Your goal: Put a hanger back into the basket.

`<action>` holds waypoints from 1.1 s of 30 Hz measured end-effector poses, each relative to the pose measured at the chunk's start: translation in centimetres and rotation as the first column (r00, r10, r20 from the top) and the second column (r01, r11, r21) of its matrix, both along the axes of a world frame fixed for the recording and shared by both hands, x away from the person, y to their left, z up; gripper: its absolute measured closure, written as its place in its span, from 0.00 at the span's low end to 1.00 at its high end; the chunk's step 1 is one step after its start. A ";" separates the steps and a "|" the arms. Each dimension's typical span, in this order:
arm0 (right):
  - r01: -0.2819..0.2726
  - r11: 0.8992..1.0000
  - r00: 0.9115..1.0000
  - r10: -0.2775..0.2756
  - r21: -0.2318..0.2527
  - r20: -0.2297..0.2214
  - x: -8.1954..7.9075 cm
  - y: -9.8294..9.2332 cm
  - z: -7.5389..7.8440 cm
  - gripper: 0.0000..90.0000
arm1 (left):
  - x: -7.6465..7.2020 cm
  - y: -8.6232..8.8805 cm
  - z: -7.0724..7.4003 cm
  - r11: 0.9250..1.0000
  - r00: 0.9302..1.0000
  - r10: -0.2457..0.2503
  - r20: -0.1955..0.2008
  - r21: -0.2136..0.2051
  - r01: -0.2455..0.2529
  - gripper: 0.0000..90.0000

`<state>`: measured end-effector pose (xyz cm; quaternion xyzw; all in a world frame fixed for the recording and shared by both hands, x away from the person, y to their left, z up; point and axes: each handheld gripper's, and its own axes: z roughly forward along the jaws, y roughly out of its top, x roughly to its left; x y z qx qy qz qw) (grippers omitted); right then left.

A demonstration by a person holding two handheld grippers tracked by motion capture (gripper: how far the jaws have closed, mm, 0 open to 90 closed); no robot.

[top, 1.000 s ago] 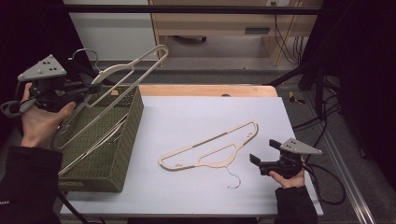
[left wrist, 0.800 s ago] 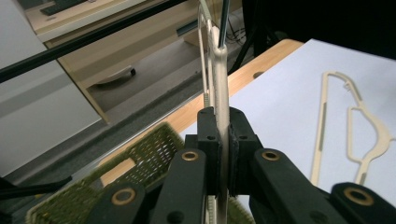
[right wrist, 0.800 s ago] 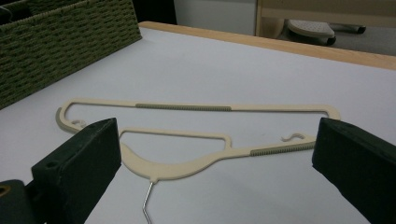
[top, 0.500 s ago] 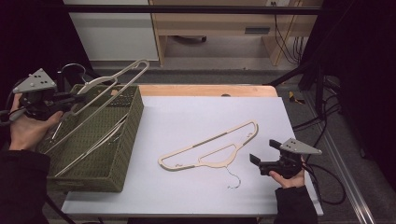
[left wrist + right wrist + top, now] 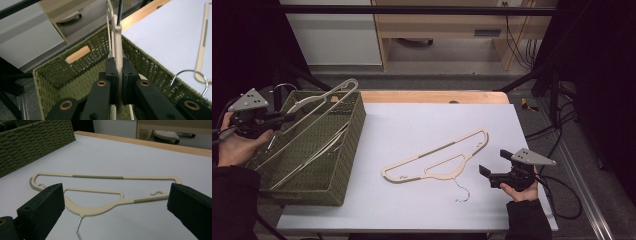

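- Overhead, the table (image 5: 432, 210) has a pale lavender-white top with a strip of bare light wood along its far edge (image 5: 432, 96).
- On the table's left part stands a green woven basket (image 5: 337, 165), a long open box with a cut-out handle in its end wall; other hangers lie inside it.
- At the basket's left side the left gripper (image 5: 279, 118) is clenched on a cream hanger (image 5: 324, 100); the left gripper view shows both black pads pressed flat on the hanger's thin edge (image 5: 119, 45).
- That held hanger slants from inside the basket up over its far rim, its far end just above the corner nearest the wooden strip.
- A second cream hanger (image 5: 437, 160) lies flat on the bare tabletop, well apart from the basket, with its wire hook (image 5: 460, 192) pointing to the near edge.
- Low at the table's right near corner, the right gripper (image 5: 489, 167) has its jaws spread wide and holds nothing; in the right gripper view the flat hanger (image 5: 100, 195) lies between and beyond the two pads, touching neither.
- Beyond the table is a grey floor, a white cabinet front (image 5: 337, 35) and a light wooden desk frame (image 5: 437, 25).
- Dark cables (image 5: 517, 40) hang by the desk's right leg, and more trail over the floor to the right of the table.
- Black metal framing (image 5: 412, 9) crosses the top of the high view, and both sides of the room are dark.
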<state>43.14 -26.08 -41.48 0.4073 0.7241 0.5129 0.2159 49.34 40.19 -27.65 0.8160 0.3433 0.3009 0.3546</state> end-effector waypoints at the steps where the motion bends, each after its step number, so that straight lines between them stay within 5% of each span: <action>1: -0.001 1.000 1.000 0.001 0.002 -0.001 0.0 0.0 0.0 0.02 | 0.0 0.2 -0.2 1.000 1.000 -0.004 -0.009 0.021 0.004 0.95; 6: 0.002 1.000 1.000 -0.002 -0.003 -0.004 0.0 0.0 0.0 0.02 | -0.1 0.6 -1.5 0.999 0.999 0.004 -0.032 0.048 -0.003 0.95; 8: 0.000 1.000 1.000 0.000 -0.003 -0.006 0.0 0.1 0.0 0.02 | -0.2 0.6 -2.2 1.000 0.999 0.015 -0.031 0.021 -0.014 0.95; 11: -0.002 1.000 1.000 0.002 -0.007 -0.008 0.1 0.1 -0.1 0.02 | -0.2 0.6 -2.9 0.997 0.999 0.011 -0.046 0.073 -0.007 0.95; 14: 0.001 1.000 1.000 -0.001 -0.005 -0.011 0.1 0.1 -0.1 0.02 | -0.1 0.3 -4.2 0.999 0.999 0.016 -0.032 0.045 -0.015 0.95; 21: 0.000 1.000 1.000 0.000 -0.005 -0.012 0.1 0.1 -0.2 0.02 | 0.3 0.1 -7.3 0.998 0.996 0.054 -0.071 0.042 -0.051 0.95; 33: -0.001 1.000 1.000 0.001 -0.008 -0.009 0.1 0.2 -0.2 0.02 | 0.7 -0.1 -10.2 0.995 0.976 0.102 -0.192 0.040 -0.096 0.92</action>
